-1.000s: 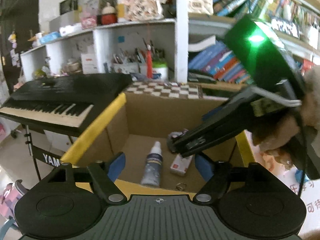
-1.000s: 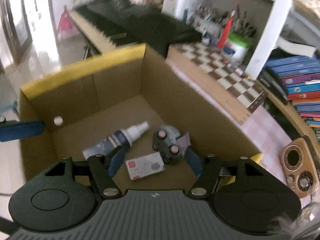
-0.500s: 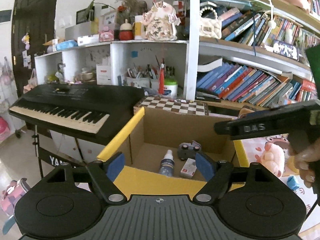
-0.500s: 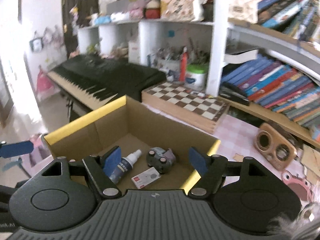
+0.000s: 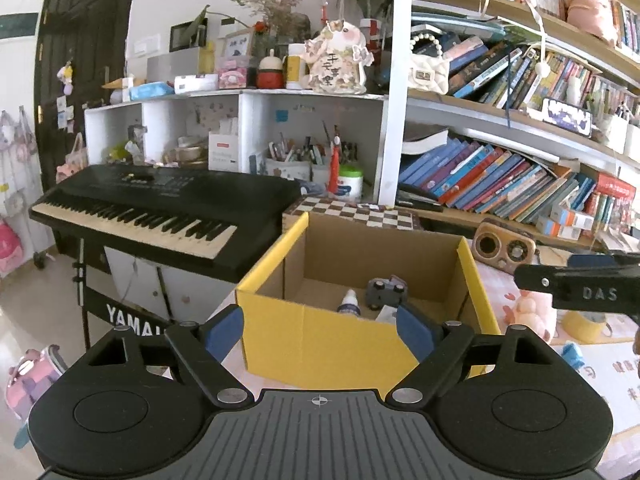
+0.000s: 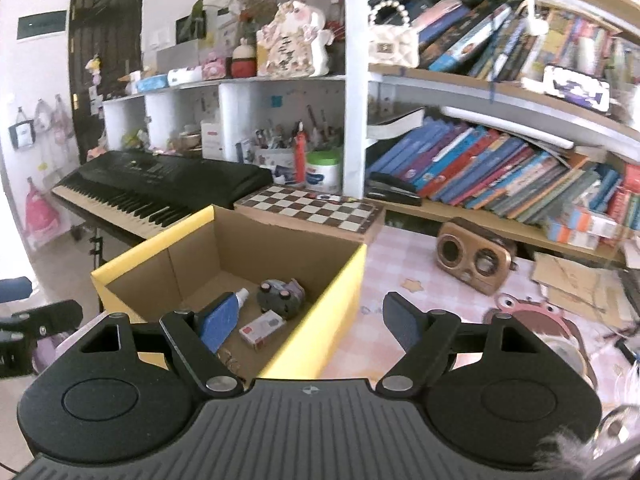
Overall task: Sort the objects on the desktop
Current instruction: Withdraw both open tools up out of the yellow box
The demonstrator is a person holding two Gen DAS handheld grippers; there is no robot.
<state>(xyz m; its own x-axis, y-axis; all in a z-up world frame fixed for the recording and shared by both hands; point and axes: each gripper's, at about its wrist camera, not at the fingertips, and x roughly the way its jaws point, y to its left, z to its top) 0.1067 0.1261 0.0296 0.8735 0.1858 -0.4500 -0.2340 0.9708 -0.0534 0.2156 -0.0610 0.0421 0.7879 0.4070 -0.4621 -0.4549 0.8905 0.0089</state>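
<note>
Yellow cardboard box [image 6: 320, 300] on pink checked tabletop [image 6: 404, 264] holds spray bottle [image 6: 242, 295], toy car [image 6: 280, 295], small red-white carton [image 6: 262, 329]. Left tool [image 5: 320, 332] empty, jaws opening, facing the box front. Right tool [image 6: 310, 322] spread wide, empty, over box's right edge.

Yellow-sided cardboard box [image 6: 328, 320] open on pink checked table, holding spray bottle [image 6: 240, 296] lying flat, grey toy car [image 6: 280, 296], small red-and-white box [image 6: 262, 328]
</note>
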